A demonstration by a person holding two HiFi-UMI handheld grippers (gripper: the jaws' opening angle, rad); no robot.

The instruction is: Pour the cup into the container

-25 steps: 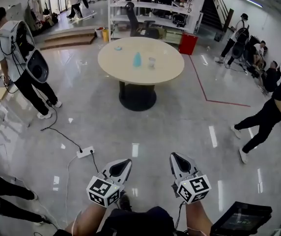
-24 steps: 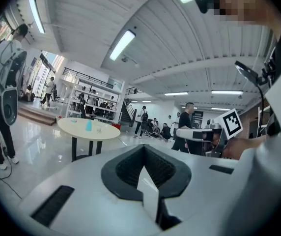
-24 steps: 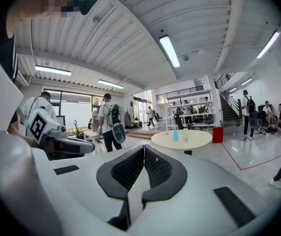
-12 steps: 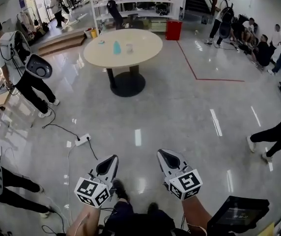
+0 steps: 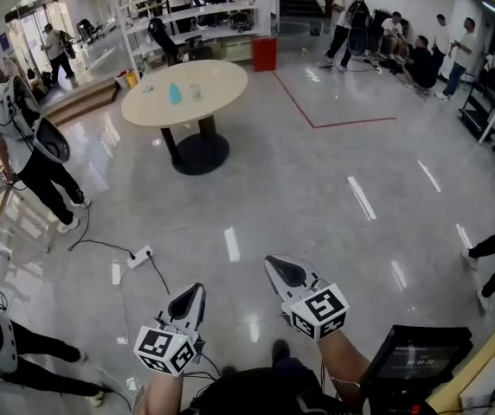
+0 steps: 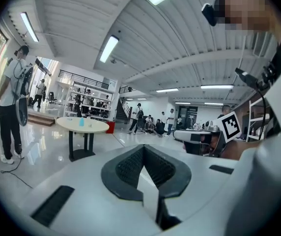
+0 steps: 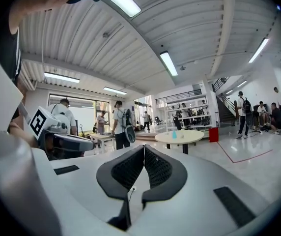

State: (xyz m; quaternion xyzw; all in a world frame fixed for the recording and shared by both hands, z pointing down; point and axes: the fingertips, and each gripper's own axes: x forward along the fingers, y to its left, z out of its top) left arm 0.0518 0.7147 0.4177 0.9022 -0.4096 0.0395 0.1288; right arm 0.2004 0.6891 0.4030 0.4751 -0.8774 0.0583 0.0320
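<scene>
A round beige table (image 5: 221, 83) stands far off at the upper left of the head view. On it are a small light-blue vessel (image 5: 175, 93), a clear cup-like vessel (image 5: 196, 91) beside it and a small flat thing (image 5: 147, 88). Both grippers hang low over the floor, far from the table. My left gripper (image 5: 193, 296) is shut and holds nothing; my right gripper (image 5: 279, 269) is likewise shut and empty. The left gripper view shows the shut jaws (image 6: 144, 149) and the table (image 6: 94, 127) with the blue vessel (image 6: 81, 122). In the right gripper view, beyond its gripper (image 7: 144, 149), the table (image 7: 184, 138) carries the blue vessel (image 7: 174, 134).
A person with gear on the back (image 5: 18, 132) stands left of the table. A power strip (image 5: 139, 255) and its cable lie on the glossy floor ahead. A red floor line (image 5: 317, 124), a red bin (image 5: 264, 53), shelves, seated people at the back right and a monitor (image 5: 416, 361) are around.
The table has slid to the upper left of the head view and looks smaller. Both grippers sit lower in the picture and stay shut. The person at the right edge has mostly left view.
</scene>
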